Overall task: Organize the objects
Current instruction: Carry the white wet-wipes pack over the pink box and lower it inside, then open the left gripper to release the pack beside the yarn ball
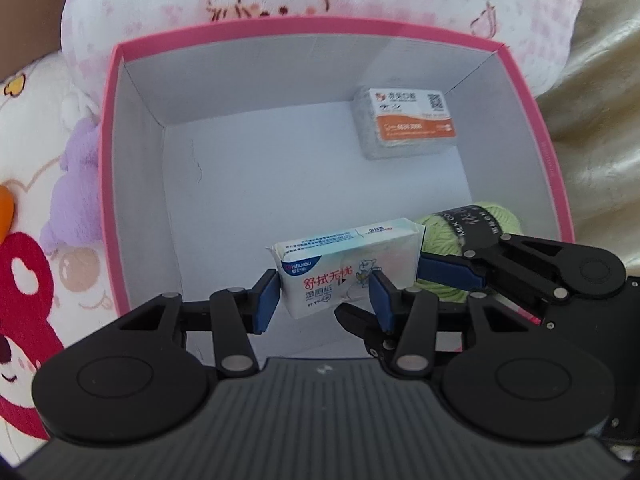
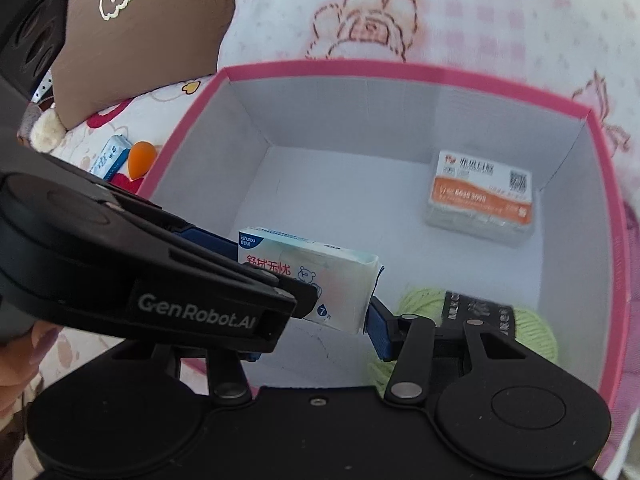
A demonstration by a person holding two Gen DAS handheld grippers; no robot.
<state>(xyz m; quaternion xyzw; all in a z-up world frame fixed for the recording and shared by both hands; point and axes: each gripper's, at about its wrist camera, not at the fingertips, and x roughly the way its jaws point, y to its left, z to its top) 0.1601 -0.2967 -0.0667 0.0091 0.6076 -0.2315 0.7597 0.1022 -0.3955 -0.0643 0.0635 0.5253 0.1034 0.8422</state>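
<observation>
- Left gripper [image 1: 322,300]: fingers narrowed onto the wet wipes pack [image 1: 344,264], a blue pad on either side, gripping it just inside the near wall of the pink box [image 1: 312,26], seemingly clear of the white floor.
- Right gripper [image 2: 316,340]: fingers partly closed, one pad against the pack's right end, the other finger hidden behind the left gripper. Cannot tell whether clamped on the pack or merely beside it.
- Green yarn ball [image 1: 434,222] with a black band: low in the box's near right corner, under the right gripper's linkage, not seen between those fingers.
- Clear case of cards [image 1: 404,124]: flat on the box floor in the far right corner, well apart from the pack.
- Outside the box, on the cartoon-print blanket [image 1: 32,280]: another small blue-and-white pack [image 2: 112,156], not yet sorted.
- Likely trouble, crowding: two grippers almost touching over one small pack. Risks linkages knocking together and twisting the pack askew.
- Likely trouble, soft wrapper: risks the pack buckling or sliding out under a grip near one end, then landing on edge against the wall.
- Likely trouble, the yarn: round and light, so prone to rolling under the pack after a nudge from the right gripper.
- Likely trouble, soft bedding: risks tipping or shifting the box through a push on its near wall.
</observation>
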